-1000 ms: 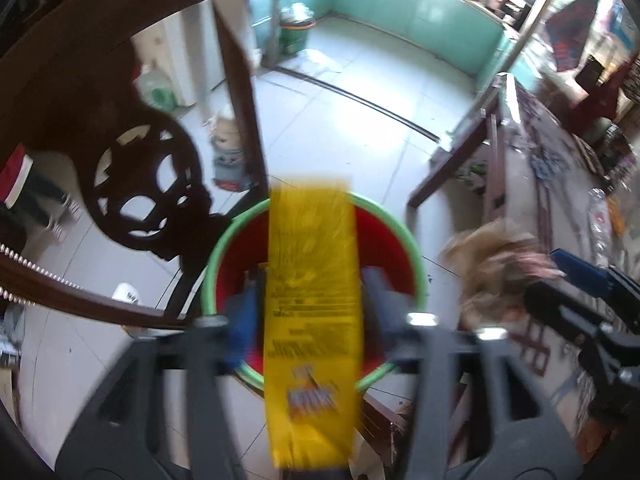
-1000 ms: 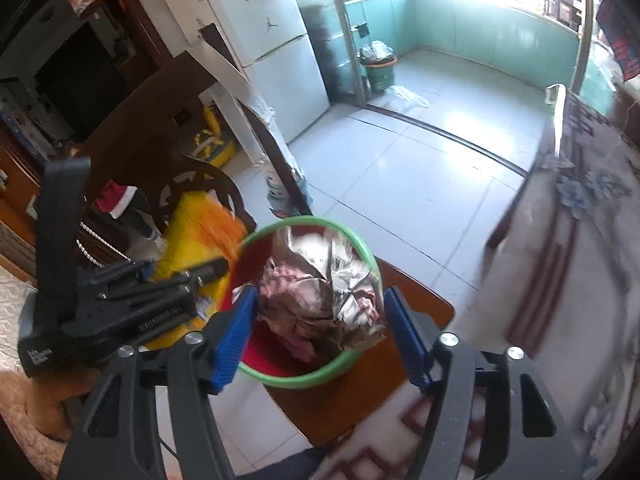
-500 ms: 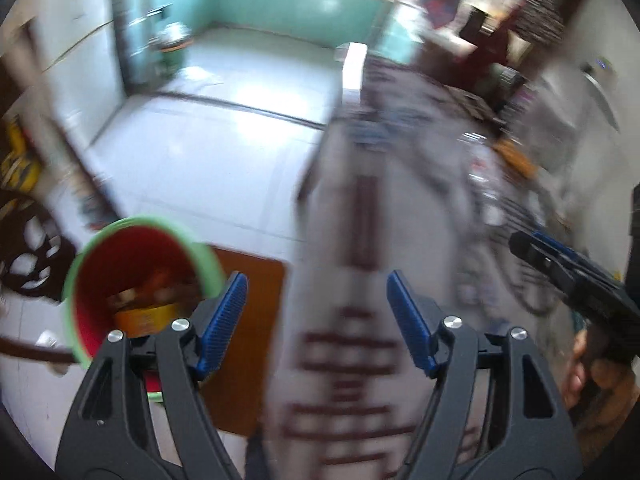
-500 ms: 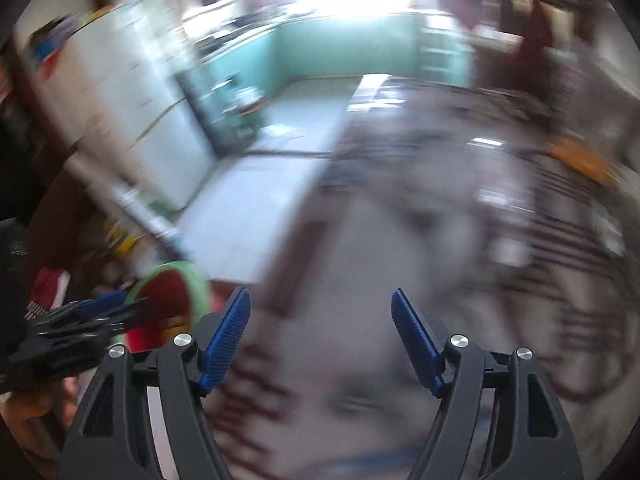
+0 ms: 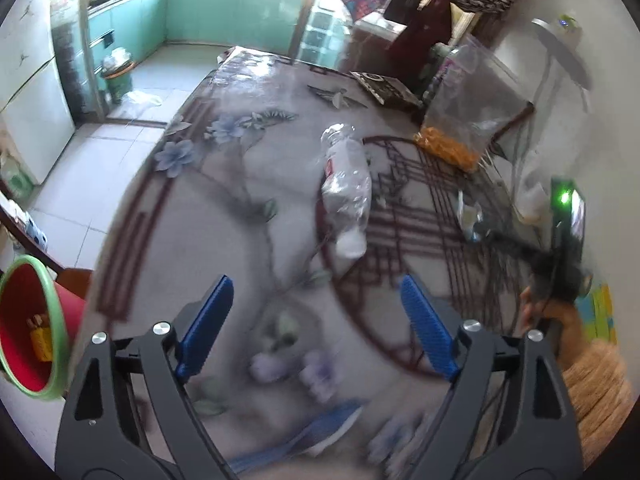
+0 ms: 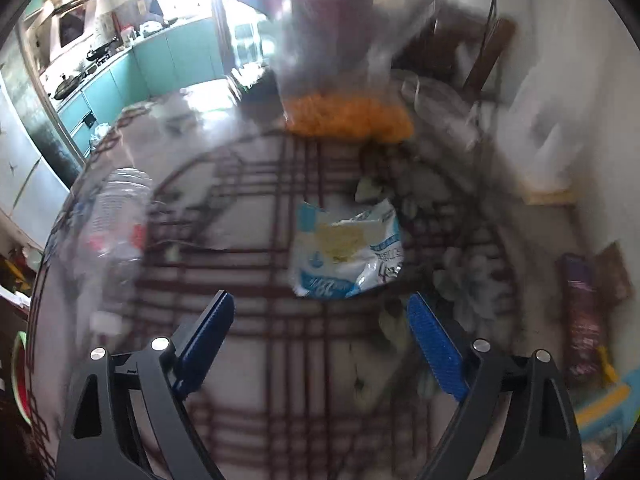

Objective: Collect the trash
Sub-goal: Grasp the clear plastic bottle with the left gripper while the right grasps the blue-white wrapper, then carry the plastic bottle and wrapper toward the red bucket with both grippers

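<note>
Ahead of the right gripper [image 6: 318, 336], just past its blue pads, a white-and-blue wrapper [image 6: 347, 251] lies flat on the table; the jaws are opening and nothing is between them. It looks light, thin and crinkly, likely to slide on the cloth, so a pinch on its raised upper edge seems better than pressing down on the flat middle. Further ahead of the left gripper [image 5: 318, 320], whose jaws are also opening on nothing, a clear bottle [image 5: 347, 192] lies on its side, cap end nearest the tool. It appears empty: light, springy and prone to roll, so taking it across the body seems safest. Left of and below that gripper stands the red bin [image 5: 24, 320] with a green rim, some yellow rubbish already inside. Beyond the wrapper sits a clear bag [image 6: 348, 120] holding orange pieces. Underneath is a smooth flowered tablecloth [image 5: 200, 208] with dark lattice lines; beyond the table's far edge are a tiled floor and teal kitchen cabinets.
</note>
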Demonstrator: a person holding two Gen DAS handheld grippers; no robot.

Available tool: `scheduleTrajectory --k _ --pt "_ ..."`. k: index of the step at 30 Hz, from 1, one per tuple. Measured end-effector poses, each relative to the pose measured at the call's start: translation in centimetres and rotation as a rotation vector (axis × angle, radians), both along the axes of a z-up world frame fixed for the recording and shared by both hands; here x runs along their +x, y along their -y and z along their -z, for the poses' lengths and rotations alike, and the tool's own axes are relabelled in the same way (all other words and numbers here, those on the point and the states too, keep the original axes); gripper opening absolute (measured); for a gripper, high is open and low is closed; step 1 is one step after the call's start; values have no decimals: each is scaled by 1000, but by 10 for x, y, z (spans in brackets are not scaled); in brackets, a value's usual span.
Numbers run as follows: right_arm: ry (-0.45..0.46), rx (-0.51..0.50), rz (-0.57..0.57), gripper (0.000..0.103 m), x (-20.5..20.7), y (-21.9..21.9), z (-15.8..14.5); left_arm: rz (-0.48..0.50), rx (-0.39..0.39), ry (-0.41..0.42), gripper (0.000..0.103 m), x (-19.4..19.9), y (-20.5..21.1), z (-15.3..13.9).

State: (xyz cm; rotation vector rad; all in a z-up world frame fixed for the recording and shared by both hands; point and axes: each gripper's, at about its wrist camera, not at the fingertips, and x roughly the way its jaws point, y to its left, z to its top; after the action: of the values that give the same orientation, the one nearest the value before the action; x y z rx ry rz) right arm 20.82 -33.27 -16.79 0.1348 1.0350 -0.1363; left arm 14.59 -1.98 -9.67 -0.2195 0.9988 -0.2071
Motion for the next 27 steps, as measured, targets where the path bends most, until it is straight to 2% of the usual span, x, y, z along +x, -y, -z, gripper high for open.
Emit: scheduleTrajectory --k 4,6,8,9,10,12,13,14,20,24,25,27 --pt "-48 15 -45 85 21 7 30 -74 21 -16 85 28 31 11" --pt "-52 -10 -56 83 24 8 37 -87 53 -14 85 44 45 18" --pt "-66 24 -39 63 25 20 44 -92 84 -16 85 60 55 25" --pt "-45 35 -39 63 23 22 42 -93 95 -18 85 69 61 30" --pt "-36 47 -43 55 23 26 43 -97 105 -20 85 79 66 35" --pt "-15 76 -77 30 17 35 39 -115 118 -33 85 97 73 45" --pt "-8 88 -86 13 12 41 35 -121 112 -36 85 103 76 48" --pt "-2 106 -89 2 9 44 29 -130 106 -36 85 111 78 51" --pt "59 242 -139 1 -54 61 -10 -191 76 -111 85 149 86 81" --pt "75 268 -160 1 -78 57 -27 -228 49 -179 84 161 85 103" --pt "78 278 -152 1 -82 59 -28 -224 64 -142 77 160 87 101" --pt "87 318 -130 1 -84 65 -32 -200 84 -138 54 160 91 101"
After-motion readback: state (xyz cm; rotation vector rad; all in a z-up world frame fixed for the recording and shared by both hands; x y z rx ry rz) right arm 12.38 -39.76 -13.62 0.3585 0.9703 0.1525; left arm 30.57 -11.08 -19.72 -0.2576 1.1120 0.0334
